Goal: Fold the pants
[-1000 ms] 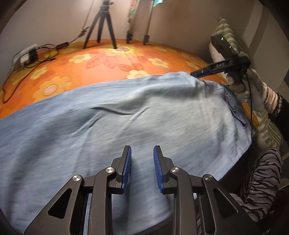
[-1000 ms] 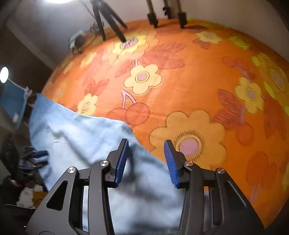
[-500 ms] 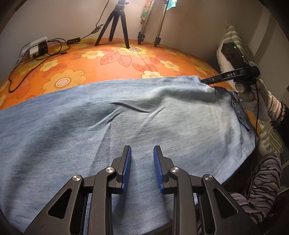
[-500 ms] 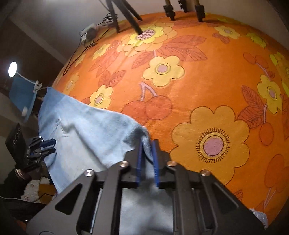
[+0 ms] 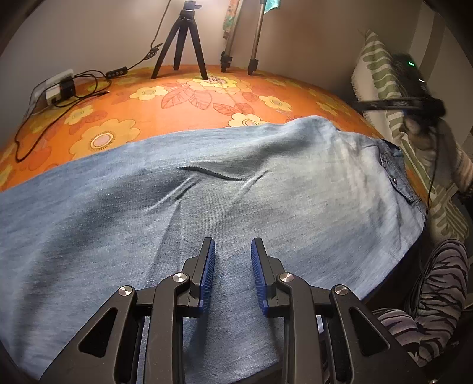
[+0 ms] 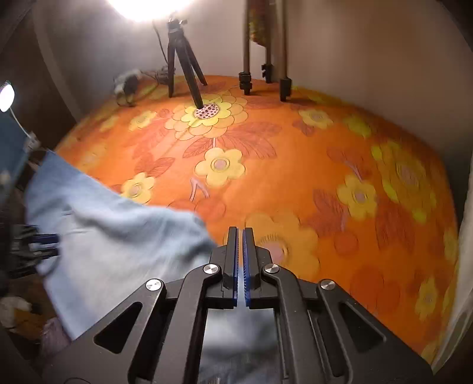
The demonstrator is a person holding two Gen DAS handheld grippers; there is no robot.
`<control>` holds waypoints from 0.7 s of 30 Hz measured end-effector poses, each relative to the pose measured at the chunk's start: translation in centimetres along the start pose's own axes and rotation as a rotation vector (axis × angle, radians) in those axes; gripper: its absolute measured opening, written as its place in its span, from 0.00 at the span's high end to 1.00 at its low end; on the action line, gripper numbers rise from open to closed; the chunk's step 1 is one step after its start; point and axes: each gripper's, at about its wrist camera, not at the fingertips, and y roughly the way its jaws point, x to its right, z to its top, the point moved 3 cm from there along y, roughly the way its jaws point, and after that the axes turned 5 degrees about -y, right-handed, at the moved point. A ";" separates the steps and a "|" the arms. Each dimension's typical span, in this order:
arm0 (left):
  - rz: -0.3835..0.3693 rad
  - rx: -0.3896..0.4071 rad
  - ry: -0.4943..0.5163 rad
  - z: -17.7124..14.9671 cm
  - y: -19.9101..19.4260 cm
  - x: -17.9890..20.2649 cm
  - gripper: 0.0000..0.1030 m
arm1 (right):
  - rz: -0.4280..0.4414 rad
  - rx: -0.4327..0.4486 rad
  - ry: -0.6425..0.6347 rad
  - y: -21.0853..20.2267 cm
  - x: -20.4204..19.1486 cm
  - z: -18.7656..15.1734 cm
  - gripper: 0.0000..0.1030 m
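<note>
An orange flowered bedspread (image 5: pixel 183 118) covers the bed; a black tripod (image 5: pixel 180 38) stands against the plain pale wall (image 5: pixel 88 29); a lamp (image 6: pixel 147 6) glares above.

Both grippers share one build: the left gripper (image 5: pixel 232 265) and right gripper (image 6: pixel 240 260) have matte black angular linkage arms with triangular cut-outs, round silver screws at the pivots, and ribbed blue pads (image 5: pixel 208 270) lining each finger. The person wears zebra-striped trousers (image 5: pixel 434 298).

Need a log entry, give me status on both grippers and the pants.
Right gripper shut on pants edge. Left gripper open over denim, holding nothing. Pants spread on orange blanket. Nothing in the way.
</note>
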 end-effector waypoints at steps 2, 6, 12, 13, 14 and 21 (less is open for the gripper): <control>-0.001 0.004 -0.005 0.0 0.0 -0.1 0.77 | 0.029 -0.008 0.044 -1.5 0.8 -1.9 0.97; 0.001 0.012 -0.019 -0.2 -0.2 -0.3 0.77 | 0.007 -0.088 0.117 -1.1 2.3 -5.9 0.97; 0.065 0.056 -0.089 -0.5 -3.3 -1.8 0.77 | -0.070 -0.128 0.235 -0.1 5.9 -9.3 0.96; 0.079 0.075 -0.100 -0.6 -4.3 -2.2 0.77 | -0.078 -0.119 0.242 -0.4 5.8 -9.3 0.95; 0.097 0.095 -0.112 -0.8 -5.5 -2.6 0.77 | -0.103 -0.106 0.226 -0.8 5.3 -9.1 0.94; 0.216 0.195 -0.272 -4.9 -12.7 -6.7 0.77 | -0.083 -0.001 0.177 -4.0 1.1 -7.3 0.89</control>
